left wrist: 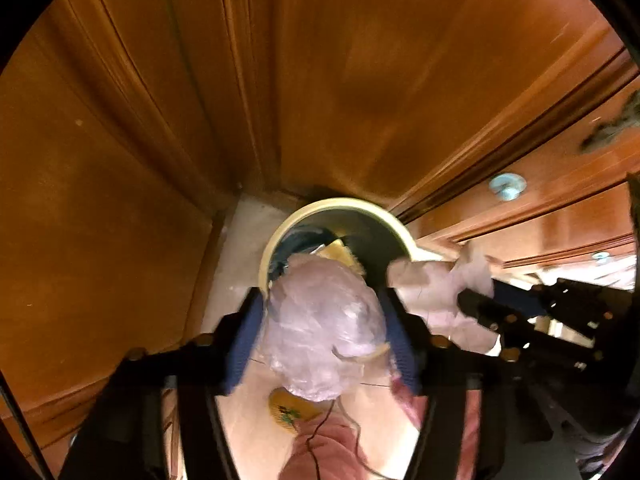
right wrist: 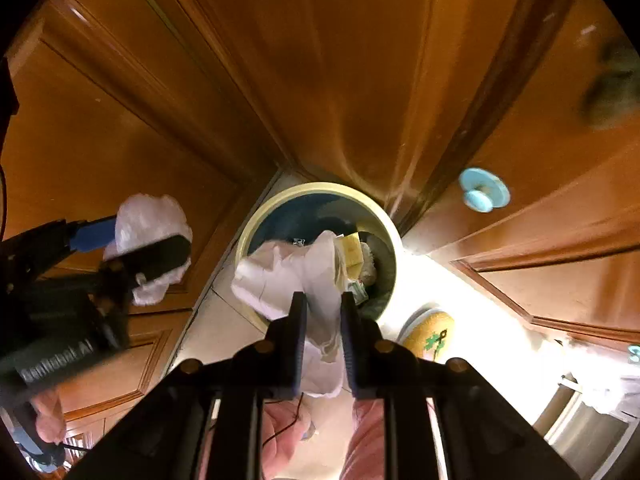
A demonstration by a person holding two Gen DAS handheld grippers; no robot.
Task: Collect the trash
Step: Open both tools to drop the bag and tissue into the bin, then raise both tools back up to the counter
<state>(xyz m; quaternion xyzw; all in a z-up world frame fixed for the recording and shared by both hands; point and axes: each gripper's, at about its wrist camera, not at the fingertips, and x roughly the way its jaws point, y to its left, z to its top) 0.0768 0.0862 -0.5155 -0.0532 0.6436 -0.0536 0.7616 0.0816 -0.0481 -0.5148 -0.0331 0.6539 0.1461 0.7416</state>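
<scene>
A round cream-rimmed trash bin point(left wrist: 340, 203) stands on the floor in a corner of wooden cabinets; it also shows in the right wrist view point(right wrist: 320, 189), with paper and packaging inside. My left gripper point(left wrist: 324, 320) is shut on a crumpled clear plastic wad point(left wrist: 320, 324), held just above the bin's near rim. My right gripper point(right wrist: 323, 312) is shut on a crumpled white paper point(right wrist: 288, 276) hanging over the bin's near edge. The right gripper with its paper point(left wrist: 436, 284) shows at right in the left wrist view. The left gripper with its wad point(right wrist: 148, 220) shows at left in the right wrist view.
Wooden cabinet doors point(right wrist: 340, 80) close in the bin on three sides. A pale blue knob point(right wrist: 482, 190) sits on the right door. A yellow patterned disc point(right wrist: 430, 336) lies on the pale floor right of the bin. A metal rim point(right wrist: 588, 428) shows at lower right.
</scene>
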